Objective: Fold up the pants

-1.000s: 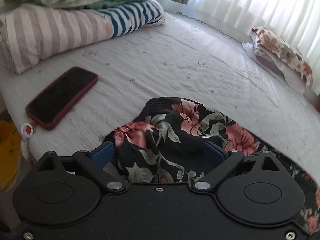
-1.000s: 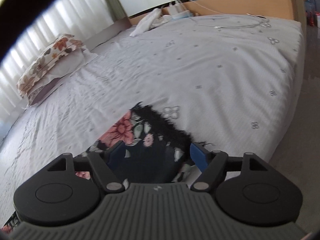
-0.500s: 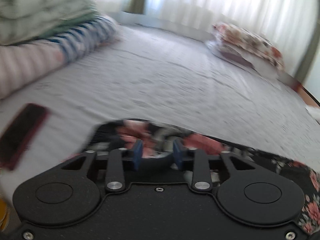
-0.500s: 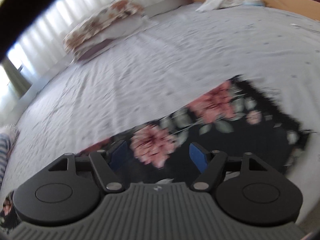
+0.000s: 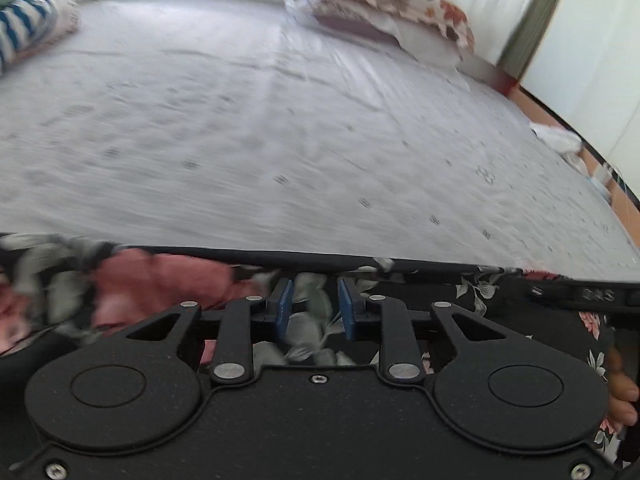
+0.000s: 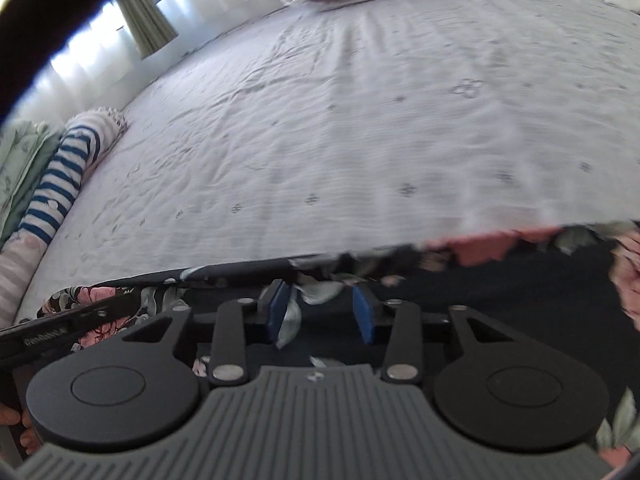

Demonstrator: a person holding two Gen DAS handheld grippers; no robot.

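The black floral pants (image 5: 168, 280) hang in a taut band across the bottom of both views, above the white bed sheet (image 5: 300, 140). My left gripper (image 5: 315, 304) is shut on the pants' upper edge, with cloth bunched between its blue pads. My right gripper (image 6: 320, 308) is shut on the same edge of the pants (image 6: 500, 264), with a fold of fabric between its pads. Each gripper shows at the edge of the other's view, close alongside.
A floral pillow (image 5: 384, 4) lies at the far side of the bed by the curtains. Striped and folded bedding (image 6: 60, 172) is stacked at the left. A white cloth (image 5: 560, 140) lies near the wooden edge at right.
Both grippers closed on the pants and lifted them off the sheet. Both views swung toward the pillow, and the phone left the left view. The two grippers came close together.
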